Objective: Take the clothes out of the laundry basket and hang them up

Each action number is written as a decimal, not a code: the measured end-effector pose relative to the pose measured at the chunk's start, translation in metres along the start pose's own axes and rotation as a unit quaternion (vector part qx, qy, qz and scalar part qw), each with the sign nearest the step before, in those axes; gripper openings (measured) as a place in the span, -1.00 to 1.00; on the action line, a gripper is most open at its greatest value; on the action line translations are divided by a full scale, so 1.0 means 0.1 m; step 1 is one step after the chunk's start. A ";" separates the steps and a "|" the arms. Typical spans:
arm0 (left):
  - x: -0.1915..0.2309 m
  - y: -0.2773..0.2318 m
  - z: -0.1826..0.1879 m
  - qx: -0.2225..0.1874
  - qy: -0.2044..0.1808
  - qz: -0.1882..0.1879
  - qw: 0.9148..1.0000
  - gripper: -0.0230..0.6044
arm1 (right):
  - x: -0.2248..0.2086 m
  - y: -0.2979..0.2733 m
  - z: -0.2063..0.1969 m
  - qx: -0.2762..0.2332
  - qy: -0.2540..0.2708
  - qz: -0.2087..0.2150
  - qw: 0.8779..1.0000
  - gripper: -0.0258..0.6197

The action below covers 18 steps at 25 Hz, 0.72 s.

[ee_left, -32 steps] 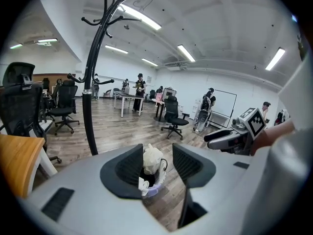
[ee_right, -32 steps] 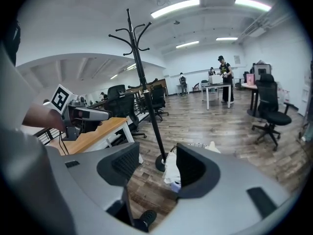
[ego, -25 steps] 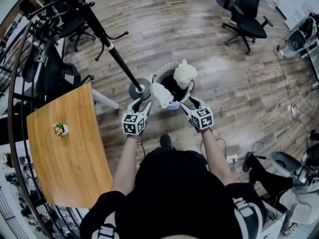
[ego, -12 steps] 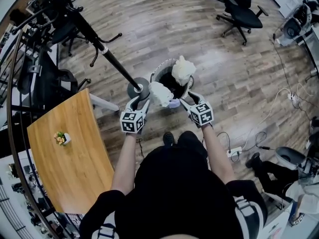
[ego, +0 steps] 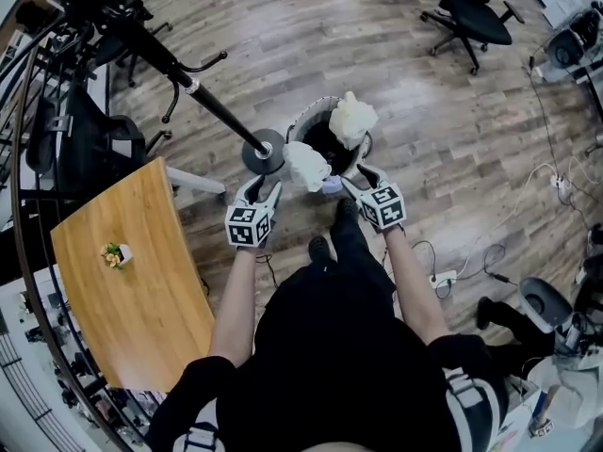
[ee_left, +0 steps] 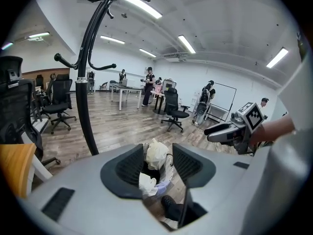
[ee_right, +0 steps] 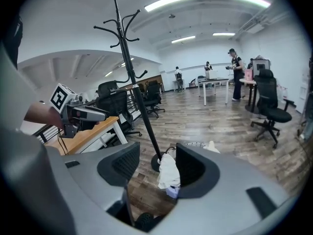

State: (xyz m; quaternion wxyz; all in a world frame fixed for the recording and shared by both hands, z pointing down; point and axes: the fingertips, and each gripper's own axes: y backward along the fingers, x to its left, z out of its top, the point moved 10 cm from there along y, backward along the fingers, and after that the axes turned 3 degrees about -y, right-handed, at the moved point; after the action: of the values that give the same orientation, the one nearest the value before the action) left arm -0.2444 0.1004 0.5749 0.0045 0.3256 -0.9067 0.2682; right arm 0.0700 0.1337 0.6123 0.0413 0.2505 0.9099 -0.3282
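Wood floor (ego: 452,158) fills most of the head view, with a table (ego: 122,271) at the left. A black rack (ego: 203,97) stands on its round base just beside the basket (ego: 303,122), which sits on the floor in front of the person. Two white pieces hang over the basket's rim: the near cloth (ego: 306,166) on the side toward the rack, and the far cloth (ego: 353,119) on the opposite side.

Several things could go wrong, as I judge it. A shallow pinch on the near cloth could slip as it lifts. A piece caught on the rim could drag the basket over. The rack stands so close that a swinging arm could knock it, and a one-sided load on a hook could rock it.

Both arms reach forward and down, elbows bent, flanking the basket's near edge. The left gripper (ego: 264,188) hovers over the floor between the rack's base and the basket, with its jaws spread and nothing between the pads. In its own view the basket shows well below through the gap. The right gripper (ego: 356,182) hangs by the near rim, jaws spread and empty. The near cloth is framed in the gap but not touched.
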 end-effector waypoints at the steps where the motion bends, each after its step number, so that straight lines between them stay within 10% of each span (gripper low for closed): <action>1: 0.01 -0.04 0.00 0.004 0.002 0.002 1.000 -0.29 | -0.03 -0.04 0.00 0.006 0.001 0.004 1.000 -0.16; 18: 0.00 -0.76 -0.25 0.087 0.048 0.031 0.995 -0.29 | -0.65 -0.70 -0.23 0.096 -0.025 0.075 0.992 -0.18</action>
State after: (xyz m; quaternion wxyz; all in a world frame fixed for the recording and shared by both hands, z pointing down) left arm -0.2035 0.0643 0.6330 0.0118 0.2834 -0.8883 0.3611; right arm 0.0950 0.0738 0.6859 0.0644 0.3124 0.8517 -0.4158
